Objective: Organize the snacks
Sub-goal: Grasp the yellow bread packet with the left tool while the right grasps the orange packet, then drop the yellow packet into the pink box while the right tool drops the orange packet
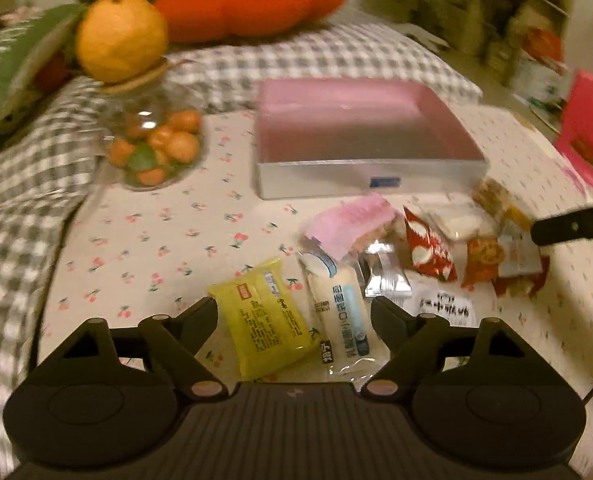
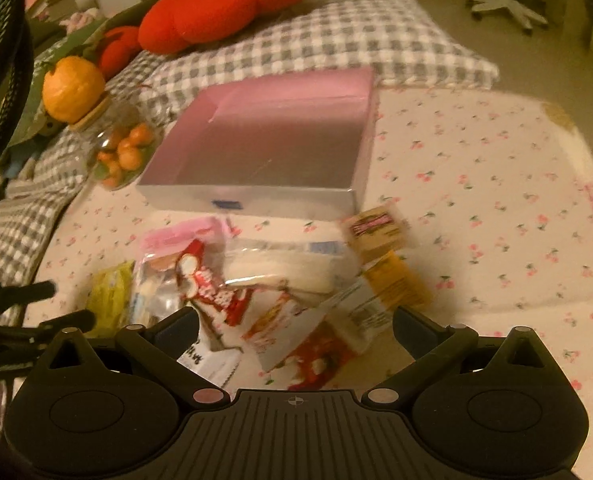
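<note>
Snacks (image 1: 376, 256) heaped on bench (image 1: 156, 240) before empty pink box (image 1: 360, 128). Yellow packet (image 1: 264, 316) between left tool (image 1: 294, 312) fingers, long axis pointing away; both tools wide open, empty.

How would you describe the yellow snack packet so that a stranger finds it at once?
Start at the large pink box on the cherry-print cloth; the snack pile lies in front of it. At the pile's left end, beside a white tube-like packet, lies the yellow packet. It is the only plain yellow, flat rectangular one, between the open fingers of the left gripper.
</note>
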Available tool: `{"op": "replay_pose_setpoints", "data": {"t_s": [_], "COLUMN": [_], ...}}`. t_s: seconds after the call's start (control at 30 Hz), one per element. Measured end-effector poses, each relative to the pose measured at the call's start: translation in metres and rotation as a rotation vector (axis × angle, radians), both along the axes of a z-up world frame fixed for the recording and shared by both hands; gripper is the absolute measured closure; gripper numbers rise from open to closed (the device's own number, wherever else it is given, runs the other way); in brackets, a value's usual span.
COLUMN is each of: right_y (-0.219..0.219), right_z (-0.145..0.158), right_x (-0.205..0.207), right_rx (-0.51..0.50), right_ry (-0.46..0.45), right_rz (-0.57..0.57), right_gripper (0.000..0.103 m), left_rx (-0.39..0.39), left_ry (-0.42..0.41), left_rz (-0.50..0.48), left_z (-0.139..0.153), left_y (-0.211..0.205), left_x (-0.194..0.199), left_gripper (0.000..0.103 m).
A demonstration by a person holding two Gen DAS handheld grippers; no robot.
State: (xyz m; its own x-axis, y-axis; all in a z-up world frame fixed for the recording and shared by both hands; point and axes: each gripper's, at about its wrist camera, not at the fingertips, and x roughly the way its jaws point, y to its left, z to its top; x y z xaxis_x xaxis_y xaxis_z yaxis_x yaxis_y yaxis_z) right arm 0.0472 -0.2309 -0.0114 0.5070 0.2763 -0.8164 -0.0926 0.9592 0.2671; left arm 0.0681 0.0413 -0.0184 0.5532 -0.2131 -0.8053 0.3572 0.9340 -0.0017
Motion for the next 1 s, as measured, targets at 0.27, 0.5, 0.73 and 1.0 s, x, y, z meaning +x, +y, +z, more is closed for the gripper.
{"op": "replay_pose_setpoints", "data": {"t_s": [0.27,0.5,0.73,1.0], "right_y": [0.023,0.035,0.042,0.044], "right_z": [-0.010,-0.024,-0.034,-0.027], "right_x": [-0.002,0.001,0.003,0.002], "right_rx": [-0.113,-0.213,-0.249,-0.212], "right_ry": [-0.077,-0.093,-0.104,-0.133], "right_rz": [0.175,0.212,0.225,0.205], "right_gripper": [0.001,0.014,0.045,0.076], "left_rx": [-0.046,-0.079,-0.090,-0.099], "left_ry": [0.064,0.144,0.151,0.151], "left_rz": [0.030,0.121,0.195,0.229], "left_z": [-0.021,-0.041,-0.043,-0.039], "left_y": [0.022,0.021,0.024,0.030], "left_x": [0.019,0.030,0.036,0.035], "left_gripper": [0.029,0.034,0.052,0.057]}}
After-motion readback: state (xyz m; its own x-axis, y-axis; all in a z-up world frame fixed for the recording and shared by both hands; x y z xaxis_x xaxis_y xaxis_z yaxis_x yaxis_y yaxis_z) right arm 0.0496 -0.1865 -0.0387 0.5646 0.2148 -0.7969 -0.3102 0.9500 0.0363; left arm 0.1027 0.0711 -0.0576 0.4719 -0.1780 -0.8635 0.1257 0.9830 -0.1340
